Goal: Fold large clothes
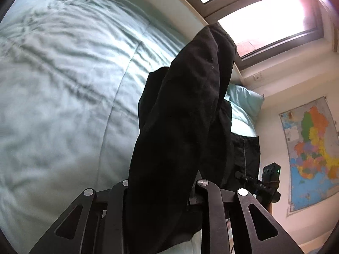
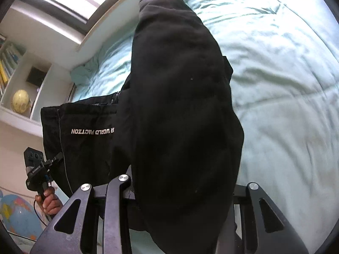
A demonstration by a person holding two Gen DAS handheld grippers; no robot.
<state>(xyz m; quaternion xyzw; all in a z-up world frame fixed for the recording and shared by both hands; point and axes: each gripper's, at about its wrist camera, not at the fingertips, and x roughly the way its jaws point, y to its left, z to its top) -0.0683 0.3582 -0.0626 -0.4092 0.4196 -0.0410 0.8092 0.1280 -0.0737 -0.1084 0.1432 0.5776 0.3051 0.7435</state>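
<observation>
Both grippers, left gripper (image 1: 163,192) and right gripper (image 2: 186,190), pinch the black garment (image 2: 180,105) over the near bed (image 1: 63,84); likely lifted to lay flat.

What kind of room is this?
Most likely a bedroom, maybe a child's. A bed with a pale green quilt and a pillow fills the view, a colourful map hangs on the wall, and shelves hold books.

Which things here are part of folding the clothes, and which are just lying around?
Job: black garment, left hand-held gripper, right hand-held gripper, light green bedspread.

Lying about: wall map, pillow, globe, yellow ball, books.
</observation>
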